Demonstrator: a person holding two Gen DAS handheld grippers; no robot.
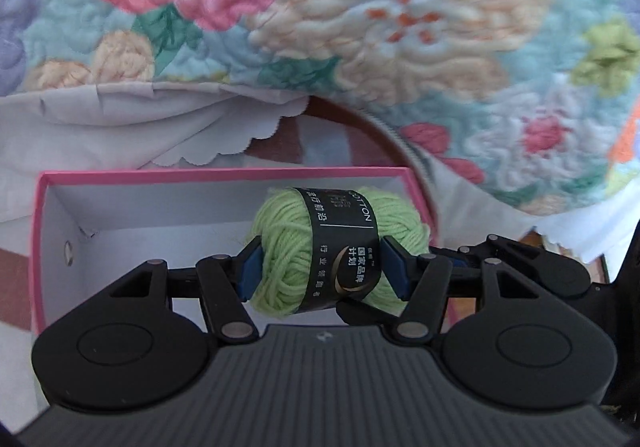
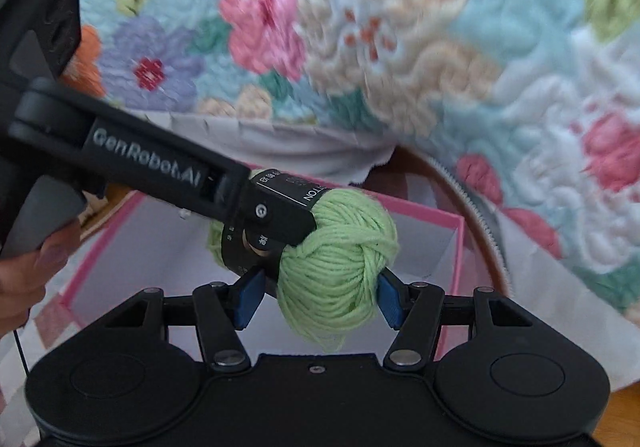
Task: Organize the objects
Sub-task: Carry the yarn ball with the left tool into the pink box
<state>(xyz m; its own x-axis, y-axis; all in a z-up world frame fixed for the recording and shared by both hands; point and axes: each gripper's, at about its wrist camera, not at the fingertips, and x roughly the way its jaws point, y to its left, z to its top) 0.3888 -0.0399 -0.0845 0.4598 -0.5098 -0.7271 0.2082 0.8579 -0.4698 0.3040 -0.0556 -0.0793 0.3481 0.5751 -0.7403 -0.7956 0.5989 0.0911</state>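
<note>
Both clamped on one ball: left gripper (image 1: 322, 271) across the black paper band, right gripper (image 2: 316, 295) across bare strands. Green yarn ball (image 1: 336, 247): light, soft, compressible, unbreakable; best gripped mid-body. At frame centre, over pink-rimmed white cardboard box (image 1: 160, 177). Beyond, upper frame: quilted floral blanket (image 1: 400, 27).

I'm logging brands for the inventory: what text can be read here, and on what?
"COTTON": black band around the green yarn ball, first letter partly hidden.
"国家品牌计划": same band, by its gold ring.
Smaller Chinese lines on the band: too small to read.
"GenRobot.AI": side of the left gripper.
</note>
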